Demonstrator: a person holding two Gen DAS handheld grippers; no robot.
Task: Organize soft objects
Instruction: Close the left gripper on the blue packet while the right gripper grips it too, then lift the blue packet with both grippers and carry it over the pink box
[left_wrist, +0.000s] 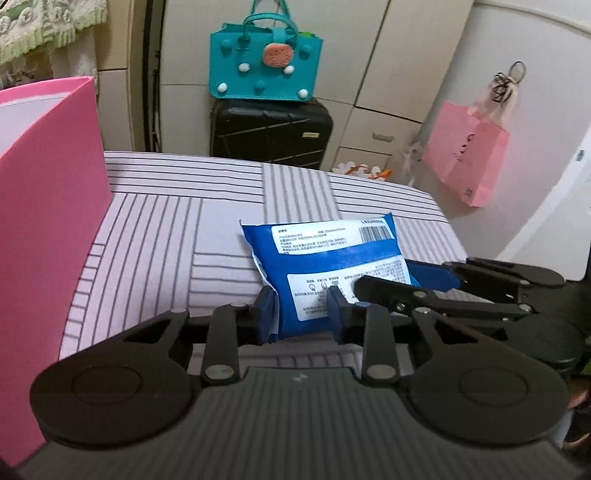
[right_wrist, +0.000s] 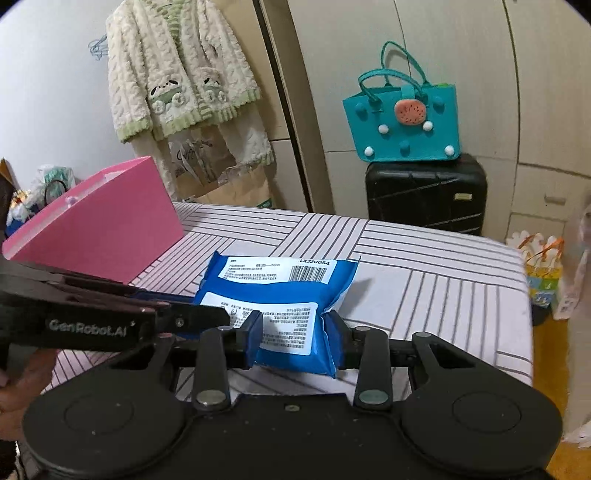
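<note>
A soft blue packet with white printed labels and a barcode (left_wrist: 325, 258) lies on the striped table; it also shows in the right wrist view (right_wrist: 280, 295). My left gripper (left_wrist: 303, 310) is shut on the packet's near left corner, its blue pads pressing both sides. My right gripper (right_wrist: 293, 332) is shut on the packet's near edge too. The right gripper reaches in from the right in the left wrist view (left_wrist: 436, 284); the left gripper reaches in from the left in the right wrist view (right_wrist: 177, 317). A pink box (right_wrist: 99, 225) stands at the table's left.
The striped table (left_wrist: 177, 229) ends at a far edge and a right edge. Beyond it stand a black suitcase (left_wrist: 269, 133) with a teal bag (left_wrist: 262, 66) on top. A pink paper bag (left_wrist: 469, 155) hangs right. A fleece robe (right_wrist: 177, 74) hangs on the wall.
</note>
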